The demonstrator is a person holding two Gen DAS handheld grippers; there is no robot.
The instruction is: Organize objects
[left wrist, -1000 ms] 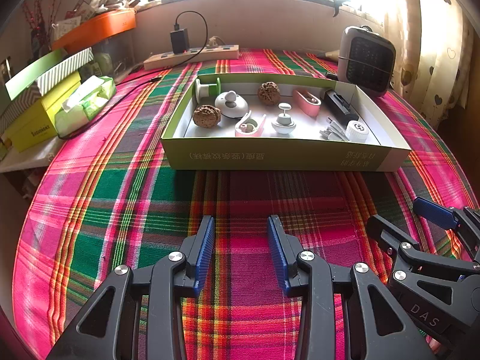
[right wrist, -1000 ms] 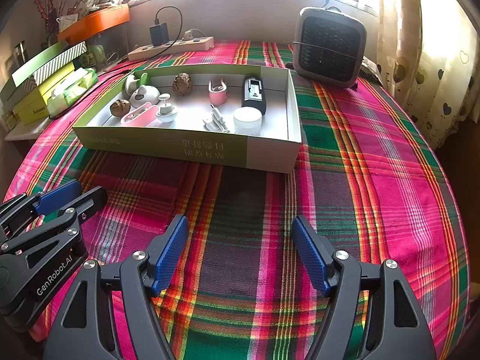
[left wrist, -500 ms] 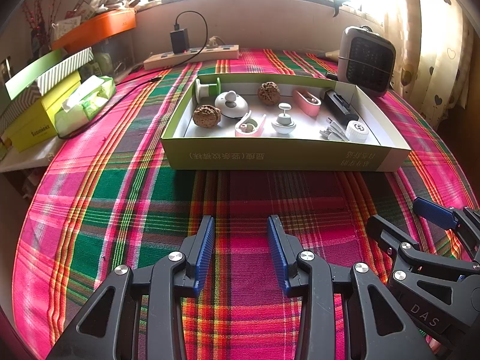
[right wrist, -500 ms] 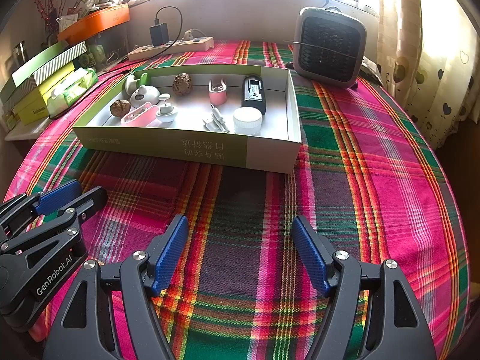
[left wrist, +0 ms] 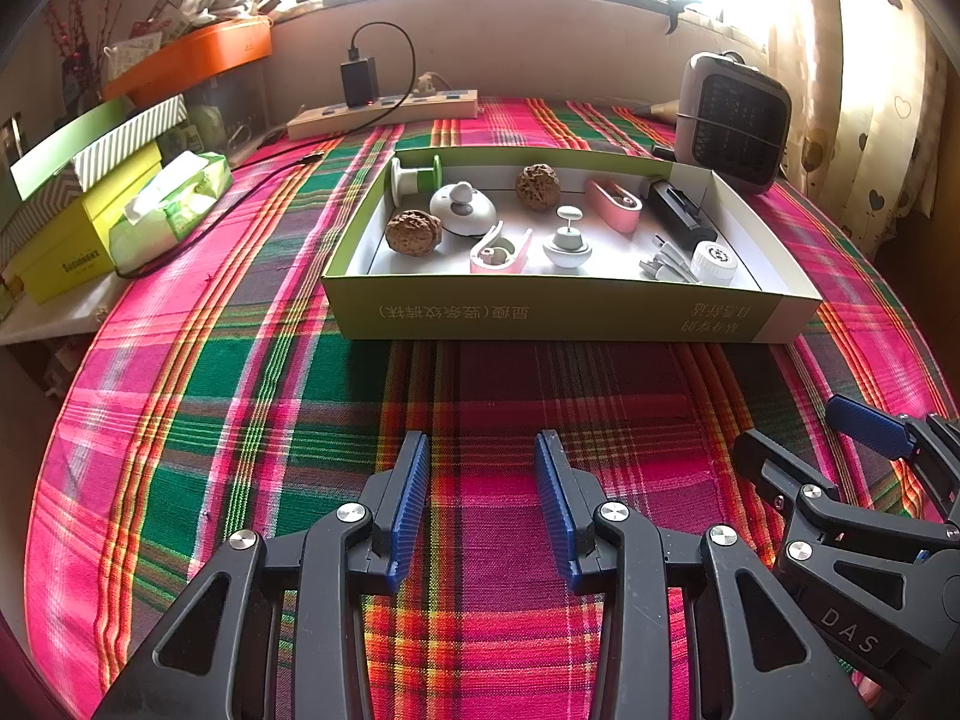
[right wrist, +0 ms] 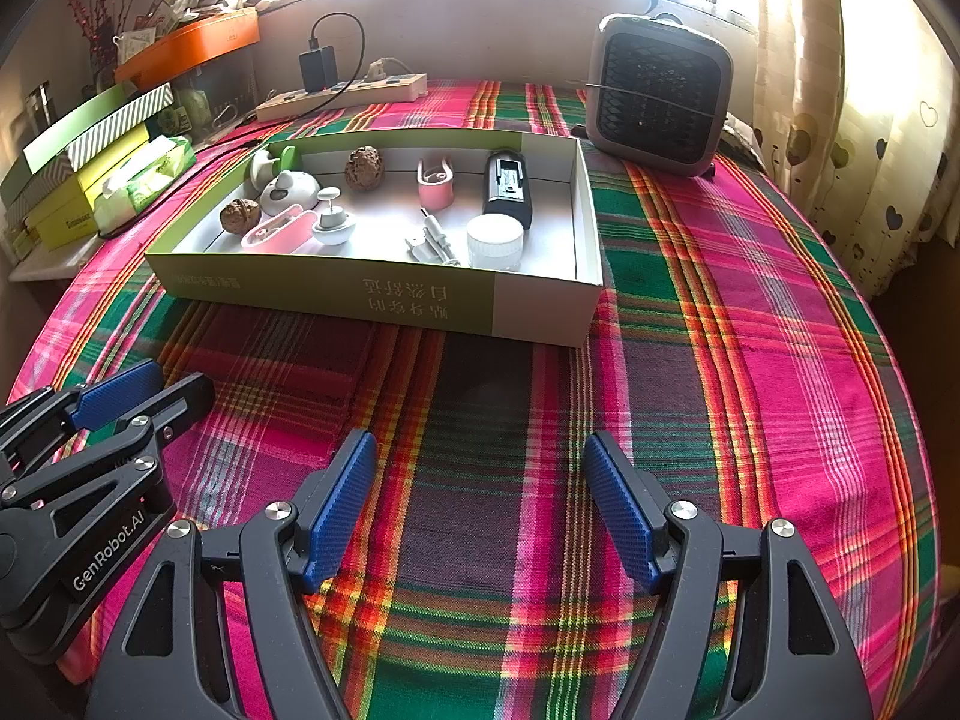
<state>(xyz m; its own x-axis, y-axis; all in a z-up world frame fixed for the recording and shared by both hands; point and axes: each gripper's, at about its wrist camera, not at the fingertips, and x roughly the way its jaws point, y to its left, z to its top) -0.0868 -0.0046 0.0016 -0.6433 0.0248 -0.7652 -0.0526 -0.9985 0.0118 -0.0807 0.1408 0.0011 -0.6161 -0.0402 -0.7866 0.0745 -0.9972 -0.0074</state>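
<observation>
— Bright window light is seen along the top of both frames, and below it a table is covered by a plaid cloth (left wrist: 252,372) in pink, green and red. What is laid out on it?

— A shallow green box (left wrist: 558,315) is placed in the upper middle of the left wrist view, and left of centre in the right wrist view (right wrist: 372,294). Small objects are held inside it: two walnuts (left wrist: 414,232), a white round gadget (left wrist: 463,210), a green-and-white spool (left wrist: 414,177) at the far left corner, two pink holders (left wrist: 501,249), a black device (left wrist: 681,213) and a white cap (left wrist: 713,262) at the right end.

— And around the box?

— A grey heater (right wrist: 657,93) is seen at the upper right, just beyond the box's far right corner. A power strip (left wrist: 384,111) with a black charger plugged in is laid along the wall at the top. Stacked boxes and a tissue pack (left wrist: 177,204) are found at the upper left.

— How are the claws held?

— The left gripper (left wrist: 483,498) is shown at the bottom centre, its blue pads parted with nothing between them. The right gripper (right wrist: 480,504) is spread wider, likewise released and gripping nothing. Both are kept over bare cloth, well apart from the box. Each is glimpsed in the other's view at a lower corner.
</observation>
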